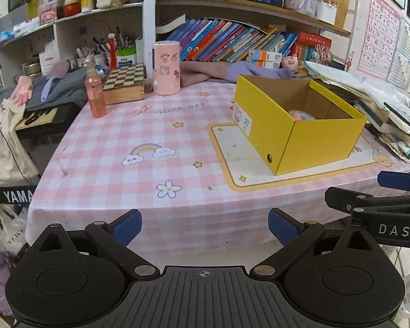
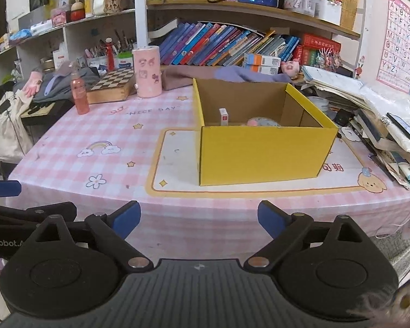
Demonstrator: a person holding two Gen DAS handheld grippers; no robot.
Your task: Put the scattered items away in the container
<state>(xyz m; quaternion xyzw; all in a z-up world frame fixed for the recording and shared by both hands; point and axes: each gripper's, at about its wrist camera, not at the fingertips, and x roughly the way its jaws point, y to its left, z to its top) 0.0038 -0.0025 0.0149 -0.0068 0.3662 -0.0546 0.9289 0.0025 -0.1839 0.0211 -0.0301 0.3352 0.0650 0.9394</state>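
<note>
Left gripper (image 1: 205, 225) and right gripper (image 2: 199, 218) both spread wide, holding nothing. Yellow box (image 2: 259, 153) holds a small carton (image 2: 223, 116) and a pastel item (image 2: 262, 122).

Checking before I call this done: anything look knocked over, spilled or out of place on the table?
Nothing spilled or toppled. The yellow box sits upright on the mat with a small carton and a soft pink item inside. The pink bottle stands upright. Both grippers, left and right, are open and empty.

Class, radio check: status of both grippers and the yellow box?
Left gripper open, empty. Right gripper open, empty. Yellow box holds small carton, soft item. Nothing blocking.
</note>
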